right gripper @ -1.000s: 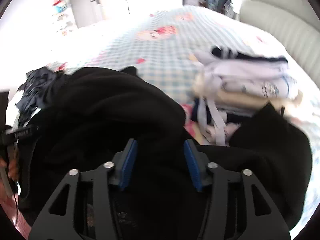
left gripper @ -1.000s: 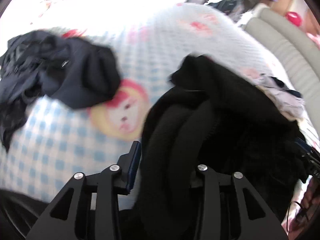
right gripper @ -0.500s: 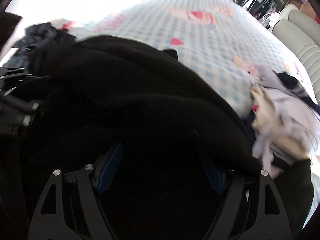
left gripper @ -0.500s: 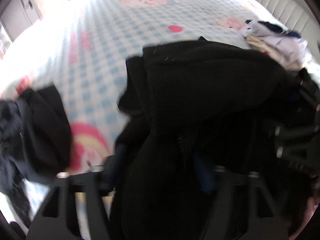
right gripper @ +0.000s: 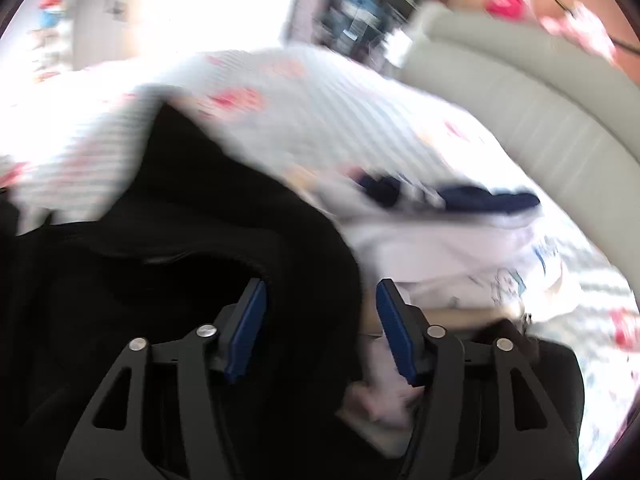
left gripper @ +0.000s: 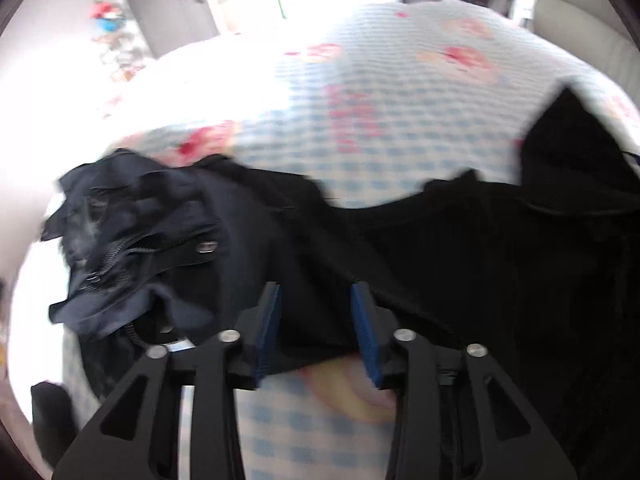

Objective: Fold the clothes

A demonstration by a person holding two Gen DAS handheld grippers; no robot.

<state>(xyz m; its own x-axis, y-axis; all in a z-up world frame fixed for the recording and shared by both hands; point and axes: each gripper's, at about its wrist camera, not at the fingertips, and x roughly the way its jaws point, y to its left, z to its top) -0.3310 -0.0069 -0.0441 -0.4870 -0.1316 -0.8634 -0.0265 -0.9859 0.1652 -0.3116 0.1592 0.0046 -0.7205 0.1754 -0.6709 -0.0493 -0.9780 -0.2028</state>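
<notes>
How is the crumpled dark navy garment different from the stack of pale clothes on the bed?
The dark navy garment lies crumpled in a loose heap, its zipper showing; the pale clothes lie flat in layers. The garment is near-black navy; the stack is mostly white with a navy piece on top. Both rest on the checked bedcover.

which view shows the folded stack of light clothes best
The right wrist view: the folded stack of light clothes lies right of the black garment, blurred. The left wrist view shows none of it.
</notes>
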